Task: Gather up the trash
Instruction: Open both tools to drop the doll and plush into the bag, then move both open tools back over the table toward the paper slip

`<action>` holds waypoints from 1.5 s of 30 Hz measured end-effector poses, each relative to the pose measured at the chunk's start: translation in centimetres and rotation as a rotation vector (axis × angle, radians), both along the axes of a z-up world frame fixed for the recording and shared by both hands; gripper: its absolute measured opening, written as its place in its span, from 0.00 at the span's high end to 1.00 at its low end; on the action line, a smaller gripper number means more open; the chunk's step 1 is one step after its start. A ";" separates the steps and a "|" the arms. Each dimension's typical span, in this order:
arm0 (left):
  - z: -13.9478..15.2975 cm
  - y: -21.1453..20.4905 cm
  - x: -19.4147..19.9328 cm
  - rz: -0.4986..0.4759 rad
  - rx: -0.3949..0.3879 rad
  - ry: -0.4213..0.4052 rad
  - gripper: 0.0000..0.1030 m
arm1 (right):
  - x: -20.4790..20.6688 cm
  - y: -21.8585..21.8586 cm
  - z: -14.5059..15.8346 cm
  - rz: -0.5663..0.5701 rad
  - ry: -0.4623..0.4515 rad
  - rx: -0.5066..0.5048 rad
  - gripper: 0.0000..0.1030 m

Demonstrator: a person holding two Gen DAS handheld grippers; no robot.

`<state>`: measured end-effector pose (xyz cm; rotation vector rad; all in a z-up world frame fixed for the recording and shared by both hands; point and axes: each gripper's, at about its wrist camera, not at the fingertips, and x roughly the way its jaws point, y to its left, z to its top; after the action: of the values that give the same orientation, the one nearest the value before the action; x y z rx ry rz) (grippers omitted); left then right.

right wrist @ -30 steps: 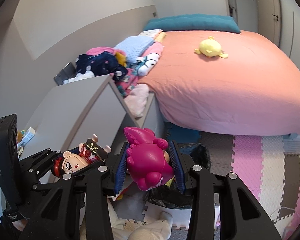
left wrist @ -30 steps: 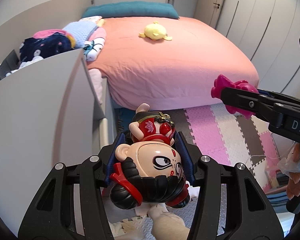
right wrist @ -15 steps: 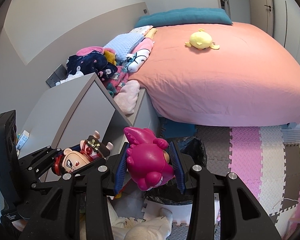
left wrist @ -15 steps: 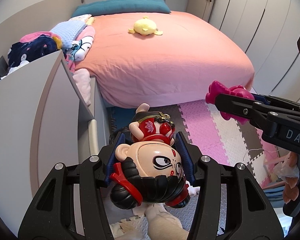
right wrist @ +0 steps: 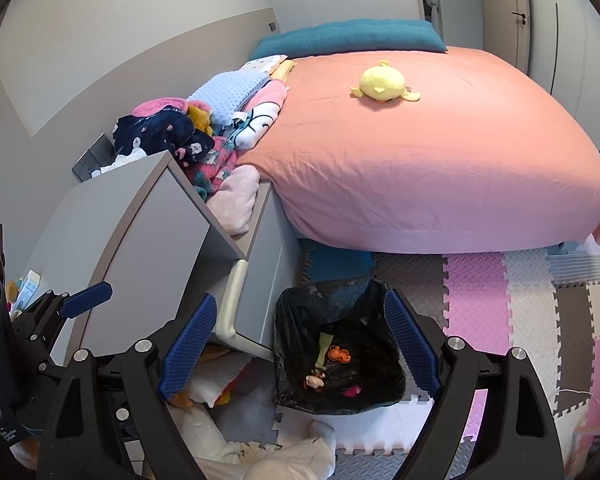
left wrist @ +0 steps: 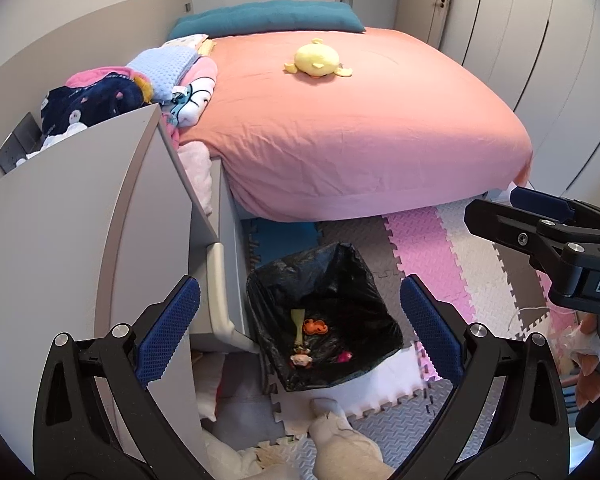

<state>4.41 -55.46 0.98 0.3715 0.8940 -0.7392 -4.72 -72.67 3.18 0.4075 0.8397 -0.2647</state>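
Opening, empty jaws above bin (left wrist: 324, 316)

Pink bed (left wrist: 360, 128) filling bedroom; foam mats (right wrist: 512, 312) covering floor; grey cabinet (left wrist: 80, 240) standing beside bed.

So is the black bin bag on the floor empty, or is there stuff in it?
Not empty. The black bin bag gapes open, with small toys on its bottom: an orange piece, a small figure and a pink one.

Bin (left wrist: 324, 316) stands on floor mat (left wrist: 432, 248), just before the bed (left wrist: 360, 128), desk (left wrist: 80, 220) to its left. Small toys (left wrist: 300, 358) lie in the bin. Plush duck (left wrist: 316, 58) sits on the bed.
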 end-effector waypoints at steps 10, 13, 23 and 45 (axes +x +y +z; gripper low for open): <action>0.8 2.5 0.2 0.030 -0.018 -0.008 0.06 | 0.9 2.2 0.9 0.037 -0.016 -0.007 0.16; 1.3 4.0 0.3 0.052 -0.021 -0.022 0.06 | 1.5 3.7 1.4 0.063 -0.028 -0.010 0.16; 3.1 11.2 1.4 0.157 -0.031 -0.068 0.06 | 4.1 9.8 2.5 0.175 -0.049 -0.015 0.16; 4.0 26.4 1.5 0.312 -0.006 -0.122 0.06 | 9.6 25.6 3.4 0.446 -0.062 -0.011 0.16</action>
<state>5.95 -29.07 5.03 0.2610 0.8114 -0.4273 4.85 -47.12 6.61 0.2079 0.8451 0.1558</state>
